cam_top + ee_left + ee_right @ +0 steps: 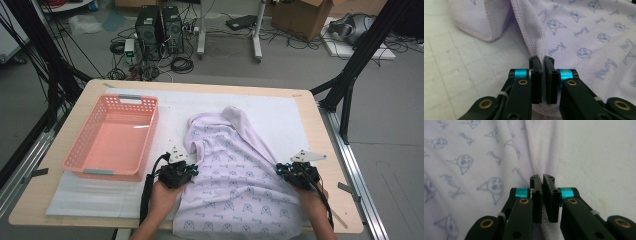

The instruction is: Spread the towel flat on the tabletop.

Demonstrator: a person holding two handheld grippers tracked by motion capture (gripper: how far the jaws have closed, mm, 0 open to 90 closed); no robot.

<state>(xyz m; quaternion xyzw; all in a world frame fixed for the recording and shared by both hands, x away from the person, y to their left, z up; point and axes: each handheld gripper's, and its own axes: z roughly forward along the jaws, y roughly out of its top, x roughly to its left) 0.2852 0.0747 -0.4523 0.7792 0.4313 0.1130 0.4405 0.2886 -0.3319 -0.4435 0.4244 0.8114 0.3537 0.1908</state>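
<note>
Two grippers pinch a lilac towel (235, 185) lying on the table (320, 130) beside a pink basket (115, 140): left gripper (542, 60) and right gripper (542, 178) clamp opposite hems. Its cursive print is unreadable.

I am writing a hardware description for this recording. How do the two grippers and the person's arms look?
Both the left gripper and the right gripper are black, each with a pale grey three-cornered plate on top and a black cable trailing back along the forearm. Up close, the flat black jaws sit on black links with brass-coloured rivets and bright blue metal collars. The forearms are bare, no sleeves visible.
</note>
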